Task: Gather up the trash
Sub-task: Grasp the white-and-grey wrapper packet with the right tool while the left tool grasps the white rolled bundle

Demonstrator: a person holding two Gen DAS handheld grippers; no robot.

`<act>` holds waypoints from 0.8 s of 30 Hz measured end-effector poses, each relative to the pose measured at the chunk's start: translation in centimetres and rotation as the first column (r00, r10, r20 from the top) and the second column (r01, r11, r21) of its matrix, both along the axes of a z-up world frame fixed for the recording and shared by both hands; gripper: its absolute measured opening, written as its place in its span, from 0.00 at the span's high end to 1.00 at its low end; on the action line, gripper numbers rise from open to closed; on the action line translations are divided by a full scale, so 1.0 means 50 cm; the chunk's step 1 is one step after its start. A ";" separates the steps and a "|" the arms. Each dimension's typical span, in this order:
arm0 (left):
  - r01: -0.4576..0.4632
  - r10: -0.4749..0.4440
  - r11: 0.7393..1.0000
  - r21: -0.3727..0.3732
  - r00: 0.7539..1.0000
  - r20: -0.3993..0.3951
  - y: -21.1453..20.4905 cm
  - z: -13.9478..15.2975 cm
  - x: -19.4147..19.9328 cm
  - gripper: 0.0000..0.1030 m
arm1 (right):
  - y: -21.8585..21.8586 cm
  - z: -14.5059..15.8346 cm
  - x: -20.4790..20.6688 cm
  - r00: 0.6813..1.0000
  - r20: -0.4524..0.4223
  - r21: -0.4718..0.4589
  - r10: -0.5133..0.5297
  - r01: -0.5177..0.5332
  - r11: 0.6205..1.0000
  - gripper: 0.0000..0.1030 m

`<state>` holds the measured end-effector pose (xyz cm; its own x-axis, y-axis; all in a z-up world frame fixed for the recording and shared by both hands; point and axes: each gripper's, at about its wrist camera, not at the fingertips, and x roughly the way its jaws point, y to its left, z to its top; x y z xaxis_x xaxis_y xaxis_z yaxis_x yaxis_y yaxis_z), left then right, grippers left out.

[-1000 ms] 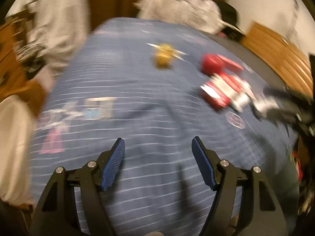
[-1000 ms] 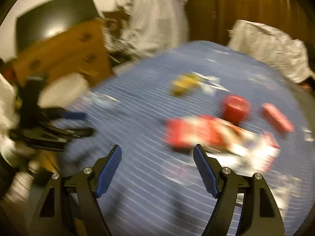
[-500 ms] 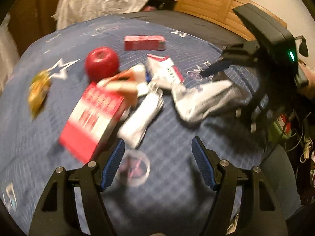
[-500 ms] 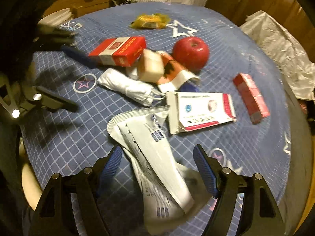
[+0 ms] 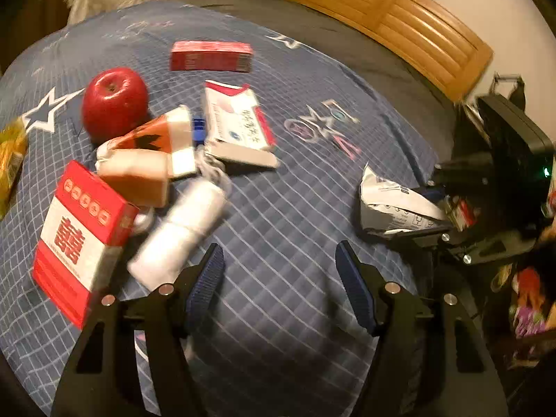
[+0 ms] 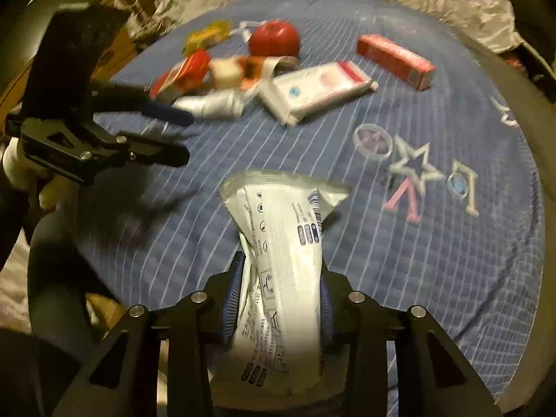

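Right tongs pinch a crinkled white plastic wrapper at lower centre, above the blue bed cover — light, limp, slippery (grip mid-body). Left tongs gape, empty.

Both grippers, the left gripper and the right gripper, share one build: black angular frames with cut-out slots, silver round screws at the joints, and ribbed blue pads on the fingers.

A blue checked bedspread carries a red apple, red boxes, and white wrappers.
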<state>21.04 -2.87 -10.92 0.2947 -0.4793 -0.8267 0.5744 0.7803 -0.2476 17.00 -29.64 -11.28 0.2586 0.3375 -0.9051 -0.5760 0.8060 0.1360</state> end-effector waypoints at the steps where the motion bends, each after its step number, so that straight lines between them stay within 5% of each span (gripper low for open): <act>1: 0.001 -0.001 1.000 0.017 1.000 0.016 -0.002 0.003 -0.006 0.38 | 0.013 -0.003 -0.003 1.000 0.001 -0.009 0.003 -0.003 1.000 0.56; 4: -0.017 0.014 0.999 0.036 0.996 0.094 0.011 0.025 -0.011 0.38 | 0.014 0.018 0.001 0.999 0.019 -0.020 0.033 -0.033 0.999 0.41; 6: -0.030 0.024 0.998 0.056 0.992 0.120 0.024 0.038 0.005 0.38 | 0.025 0.031 0.015 0.998 0.007 -0.032 0.062 -0.062 0.998 0.39; 14: -0.012 0.006 0.983 0.181 0.999 0.033 0.016 -0.020 0.087 0.38 | 0.069 -0.015 0.077 0.984 -0.125 -0.096 0.127 -0.140 0.986 0.42; 20: -0.011 0.002 0.969 0.246 0.999 0.037 -0.011 -0.045 0.093 0.39 | 0.096 -0.030 0.080 0.987 -0.105 -0.113 0.122 -0.133 0.985 0.48; 24: -0.059 0.047 0.972 0.230 0.997 0.056 -0.007 -0.040 0.069 0.67 | 0.097 -0.028 0.055 0.994 -0.058 -0.098 0.093 -0.098 0.990 0.51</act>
